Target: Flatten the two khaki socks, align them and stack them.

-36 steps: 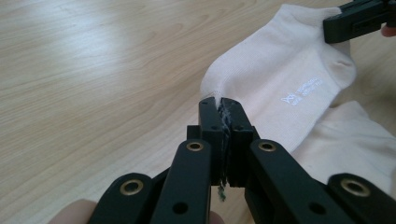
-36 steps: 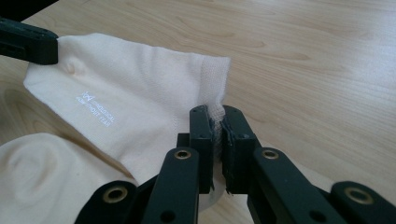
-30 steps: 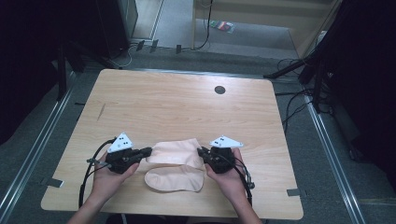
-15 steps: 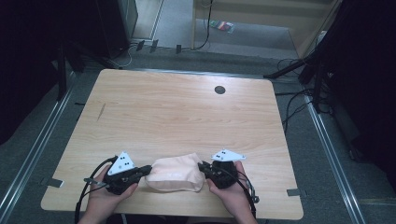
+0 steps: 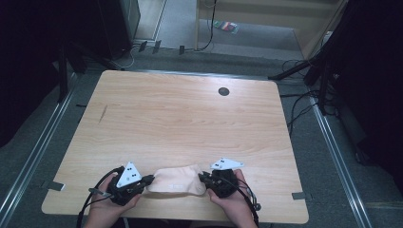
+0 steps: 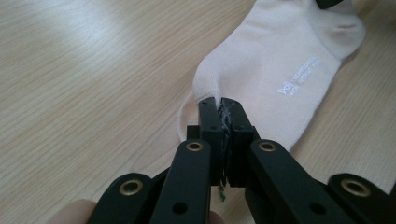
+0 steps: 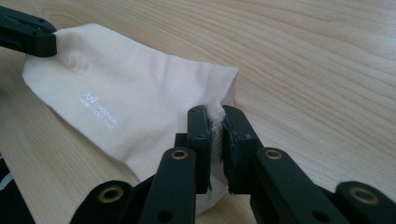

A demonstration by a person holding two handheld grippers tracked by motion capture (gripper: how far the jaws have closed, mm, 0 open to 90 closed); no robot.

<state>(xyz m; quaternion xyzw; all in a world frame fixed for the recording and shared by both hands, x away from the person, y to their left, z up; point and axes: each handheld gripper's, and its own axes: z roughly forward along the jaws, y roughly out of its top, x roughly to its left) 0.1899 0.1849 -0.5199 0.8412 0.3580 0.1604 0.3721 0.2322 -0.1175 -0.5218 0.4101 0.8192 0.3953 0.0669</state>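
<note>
A pale cream sock [image 5: 176,180] with small white print lies stretched sideways on the wooden table [image 5: 190,118], close to its near edge. My left gripper [image 5: 151,179] is shut on one end of it; in the left gripper view the pads [image 6: 220,105] pinch the sock's [image 6: 280,60] edge. My right gripper [image 5: 202,178] grips the opposite end. Its jaws [image 7: 215,114] have just been opening a little, and fabric of the sock [image 7: 126,93] is still squeezed between the pads. Each gripper view catches the other gripper's black tip at the sock's far end.
A dark round grommet [image 5: 223,91] sits near the table's far edge. Cables [image 5: 304,104] run over the grey floor at the right, and metal rails [image 5: 332,142] flank the table. Bare wood stretches beyond the sock.
Both hands have drawn back toward the near edge of the table, taking the sock along. The sock now lies lower and flatter between them.
</note>
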